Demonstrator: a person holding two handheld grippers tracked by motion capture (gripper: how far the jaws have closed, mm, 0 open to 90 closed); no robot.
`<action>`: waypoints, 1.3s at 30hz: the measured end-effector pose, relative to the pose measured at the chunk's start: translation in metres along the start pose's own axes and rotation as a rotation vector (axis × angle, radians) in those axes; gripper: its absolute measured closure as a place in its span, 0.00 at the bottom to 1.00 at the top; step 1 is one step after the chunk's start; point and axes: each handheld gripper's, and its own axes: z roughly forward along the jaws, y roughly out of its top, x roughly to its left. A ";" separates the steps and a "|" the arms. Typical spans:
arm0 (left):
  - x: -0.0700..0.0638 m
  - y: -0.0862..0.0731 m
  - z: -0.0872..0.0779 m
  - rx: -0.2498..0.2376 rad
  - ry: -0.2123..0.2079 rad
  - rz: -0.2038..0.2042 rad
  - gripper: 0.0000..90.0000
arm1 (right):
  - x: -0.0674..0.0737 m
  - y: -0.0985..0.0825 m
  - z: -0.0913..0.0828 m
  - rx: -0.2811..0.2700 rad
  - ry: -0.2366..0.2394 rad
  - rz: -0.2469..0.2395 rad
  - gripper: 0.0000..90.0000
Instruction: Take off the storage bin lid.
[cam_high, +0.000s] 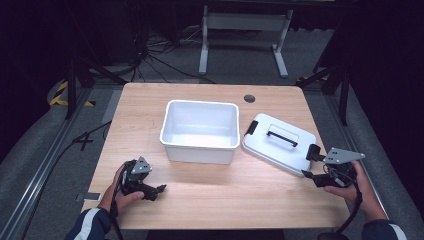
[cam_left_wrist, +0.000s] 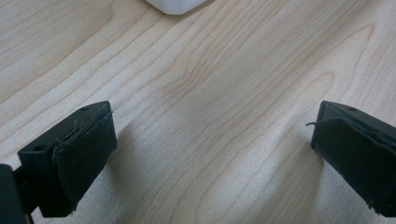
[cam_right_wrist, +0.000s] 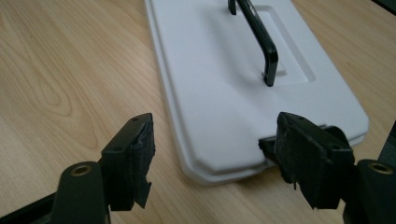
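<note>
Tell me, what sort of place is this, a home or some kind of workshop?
Most likely a lab or recording studio, not a home. A lone wooden table stands among dark surroundings, loose cables trail over the grey floor, and yellow-black hazard tape marks the floor at the left.

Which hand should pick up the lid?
Right. The right gripper is open, its fingers at the near end of the white lid. The left gripper rests across the table, beyond the bin.

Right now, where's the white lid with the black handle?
In the high view the lid lies flat on the table's right side, just right of the open white bin, with the right gripper at its near-right corner.
</note>
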 end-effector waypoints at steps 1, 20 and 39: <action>0.000 0.000 0.000 0.000 0.000 0.000 0.01 | 0.001 -0.003 0.001 0.000 0.004 0.008 0.33; 0.000 0.000 0.000 0.001 0.001 0.002 0.01 | 0.015 -0.056 0.023 -0.004 0.052 0.150 0.28; 0.000 0.000 0.000 0.000 -0.001 0.001 0.01 | 0.013 -0.062 0.024 -0.025 0.055 0.210 0.24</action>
